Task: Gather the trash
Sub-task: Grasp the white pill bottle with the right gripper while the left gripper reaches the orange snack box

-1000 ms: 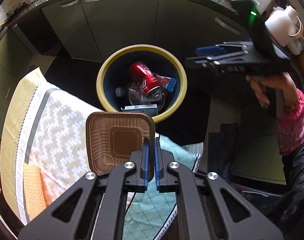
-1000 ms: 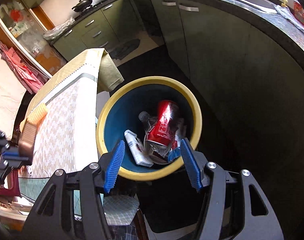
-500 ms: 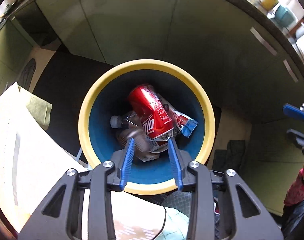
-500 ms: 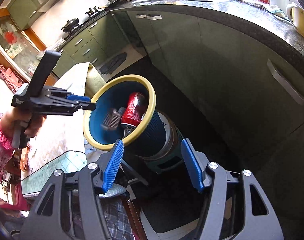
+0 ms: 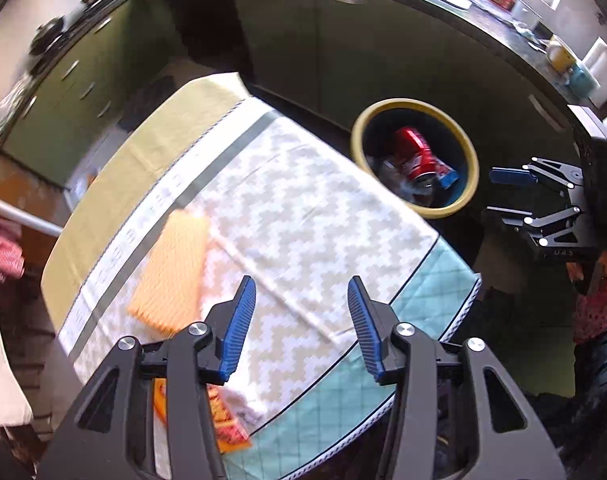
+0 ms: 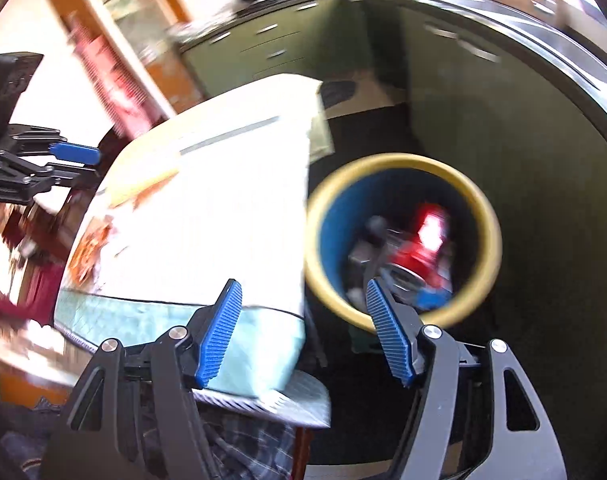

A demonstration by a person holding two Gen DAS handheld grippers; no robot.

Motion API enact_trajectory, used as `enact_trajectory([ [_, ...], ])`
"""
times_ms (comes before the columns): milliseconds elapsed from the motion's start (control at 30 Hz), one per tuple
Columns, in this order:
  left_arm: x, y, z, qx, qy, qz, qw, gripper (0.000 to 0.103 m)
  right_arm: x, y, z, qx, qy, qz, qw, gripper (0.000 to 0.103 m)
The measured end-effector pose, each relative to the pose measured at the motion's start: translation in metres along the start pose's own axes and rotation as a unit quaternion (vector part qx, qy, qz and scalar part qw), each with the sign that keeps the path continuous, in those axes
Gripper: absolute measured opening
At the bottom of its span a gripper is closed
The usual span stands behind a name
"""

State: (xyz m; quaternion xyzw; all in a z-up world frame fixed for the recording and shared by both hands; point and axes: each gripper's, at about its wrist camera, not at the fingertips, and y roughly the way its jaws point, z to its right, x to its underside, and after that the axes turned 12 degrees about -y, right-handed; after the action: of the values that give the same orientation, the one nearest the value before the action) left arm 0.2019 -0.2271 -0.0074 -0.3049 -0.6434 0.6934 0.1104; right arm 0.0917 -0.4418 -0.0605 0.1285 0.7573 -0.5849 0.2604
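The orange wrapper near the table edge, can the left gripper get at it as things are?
Probably yes. The left gripper is open and empty above the table, and the orange wrapper lies uncovered just below its left finger, nothing lying over it.

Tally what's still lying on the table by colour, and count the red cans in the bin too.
Orange items on the table: 2, a ridged sponge or cloth and a printed packet.
Red cans in the bin: 1.
Total: 3.
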Motion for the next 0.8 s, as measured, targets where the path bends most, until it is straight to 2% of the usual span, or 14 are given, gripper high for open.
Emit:
enact_trajectory([
  [100, 0.041, -0.009, -0.054, -0.017, -0.053, -0.007, 0.9984, 0.052, -0.046, 0.037, -0.048, -0.059, -0.031, -0.013, 0.998, 0.065],
  [200, 0.075, -0.005, -0.095, -0.022, -0.093, -0.022, 0.9952, 0.052, -0.084, 0.077, -0.092, -0.121, -0.035, -0.041, 0.991, 0.065],
  [367, 0.115, 0.012, -0.144, -0.024, -0.136, -0.044, 0.9895, 0.052, -0.136, 0.128, -0.176, -0.096, -0.125, -0.070, 0.985, 0.064],
  [467, 0.127, 0.022, -0.163, -0.021, -0.154, -0.048, 0.9867, 0.052, -0.161, 0.152, -0.214, -0.104, -0.143, -0.099, 0.979, 0.054],
  [533, 0.131, 0.022, -0.173, -0.022, -0.161, -0.043, 0.9857, 0.052, -0.170, 0.168, -0.237, -0.102, -0.150, -0.126, 0.975, 0.052],
  [667, 0.140, 0.020, -0.186, -0.012, -0.169, -0.034, 0.9850, 0.052, -0.183, 0.204, -0.263, -0.087, -0.144, -0.182, 0.969, 0.048],
  [800, 0.149, 0.024, -0.191, -0.004, -0.166, -0.033, 0.9856, 0.052, -0.187, 0.227, -0.264, -0.058, -0.127, -0.220, 0.965, 0.048],
])
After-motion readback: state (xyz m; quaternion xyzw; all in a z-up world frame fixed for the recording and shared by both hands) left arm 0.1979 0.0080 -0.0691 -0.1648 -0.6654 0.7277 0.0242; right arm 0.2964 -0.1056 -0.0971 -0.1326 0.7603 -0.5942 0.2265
